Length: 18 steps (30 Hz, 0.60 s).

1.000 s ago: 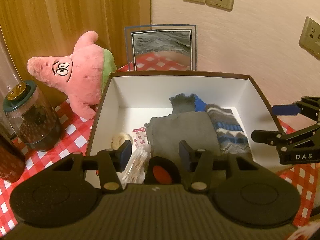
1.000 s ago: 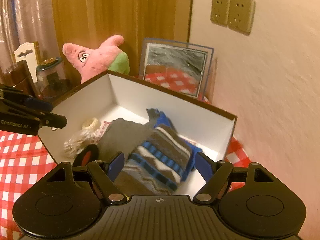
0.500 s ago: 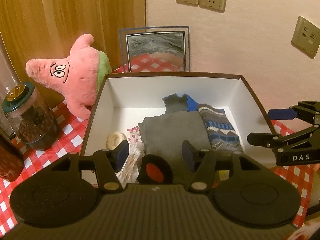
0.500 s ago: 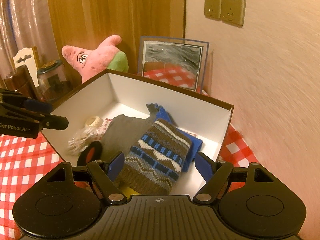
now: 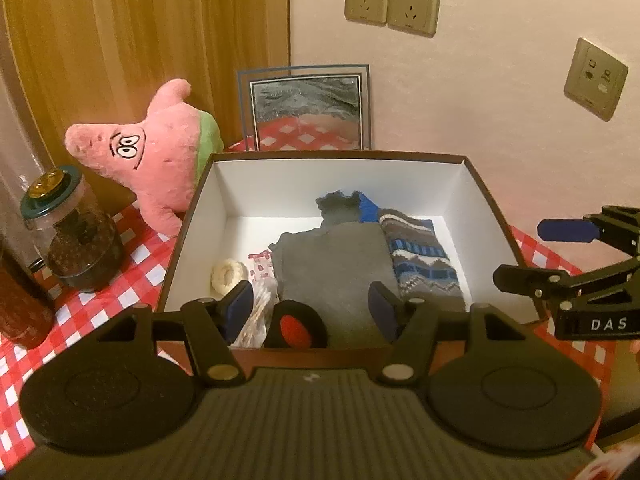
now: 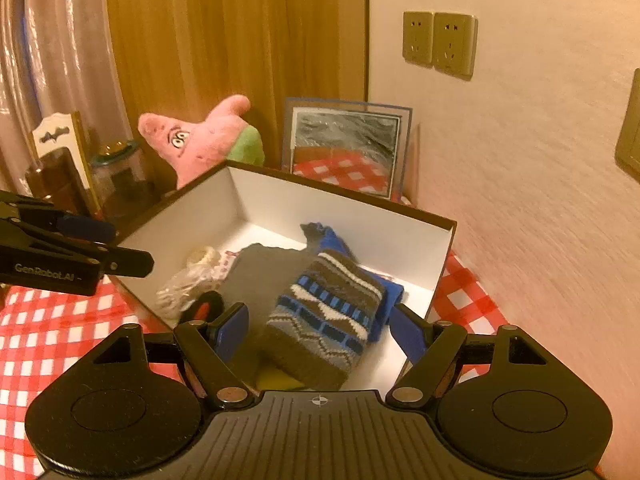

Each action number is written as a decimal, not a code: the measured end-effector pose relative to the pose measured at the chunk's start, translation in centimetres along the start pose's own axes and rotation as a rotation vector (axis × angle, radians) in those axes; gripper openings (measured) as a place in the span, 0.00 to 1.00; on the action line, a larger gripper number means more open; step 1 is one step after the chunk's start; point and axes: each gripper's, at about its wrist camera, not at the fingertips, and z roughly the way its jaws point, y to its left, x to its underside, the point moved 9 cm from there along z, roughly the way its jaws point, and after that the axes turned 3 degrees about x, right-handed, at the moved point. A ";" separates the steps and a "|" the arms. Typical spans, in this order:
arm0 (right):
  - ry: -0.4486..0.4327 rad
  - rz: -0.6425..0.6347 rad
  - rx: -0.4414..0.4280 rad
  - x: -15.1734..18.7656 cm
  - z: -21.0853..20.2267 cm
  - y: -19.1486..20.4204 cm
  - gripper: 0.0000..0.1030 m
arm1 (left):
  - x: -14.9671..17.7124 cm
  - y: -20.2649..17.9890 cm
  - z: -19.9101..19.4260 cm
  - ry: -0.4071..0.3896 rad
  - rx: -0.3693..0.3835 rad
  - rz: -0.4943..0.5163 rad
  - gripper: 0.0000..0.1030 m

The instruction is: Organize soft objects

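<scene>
1. The soft things lie in the box [image 5: 224, 196]: a grey cloth [image 5: 334, 260] in the middle, a knit sock [image 5: 420, 256] just right of it along the box's right wall, and a blue piece [image 5: 368, 210] peeking from under both toward the back wall. A small bag [image 5: 258, 312] and a pale ring [image 5: 228, 276] sit in the box's front-left part.
2. The plush [image 5: 156, 160] stands outside the box, against its left wall. I judge it the one soft thing not yet put away.
3. Risk: if you reach for the plush across the box, a finger may catch the left wall and shove or tip the box.
4. Risk: the jar [image 5: 76, 232] stands left of the box, near the plush; a wide swing there could knock it over.
5. Risk: the plush looks bulky, and the free floor is mostly at the box's back left. Drop it carelessly and it may rumple the folded cloth or ride up over the rim.
6. Your left gripper [image 5: 310, 306] hovers over the box's front wall, jaws apart and holding nothing, aimed at the cloth.
7. Your right gripper [image 6: 316, 326] hovers above the box's front-right corner over the sock, jaws wide apart and holding nothing.
</scene>
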 end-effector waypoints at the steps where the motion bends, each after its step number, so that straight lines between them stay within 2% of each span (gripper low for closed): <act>1: -0.006 0.006 -0.002 0.1 -0.4 0.2 0.75 | 0.1 -0.2 -0.4 -0.005 -0.002 0.001 0.60; 4: -0.021 0.022 -0.010 0.4 -1.7 0.7 0.75 | 0.7 -0.8 -2.0 -0.024 -0.016 0.001 0.61; 11: -0.069 -0.002 0.003 1.8 -5.2 2.4 0.75 | 3.7 -1.1 -6.7 -0.063 -0.062 -0.032 0.70; 18: -0.078 0.062 -0.032 4.1 -8.7 3.7 0.75 | 7.5 -1.1 -11.7 -0.074 -0.091 -0.104 0.71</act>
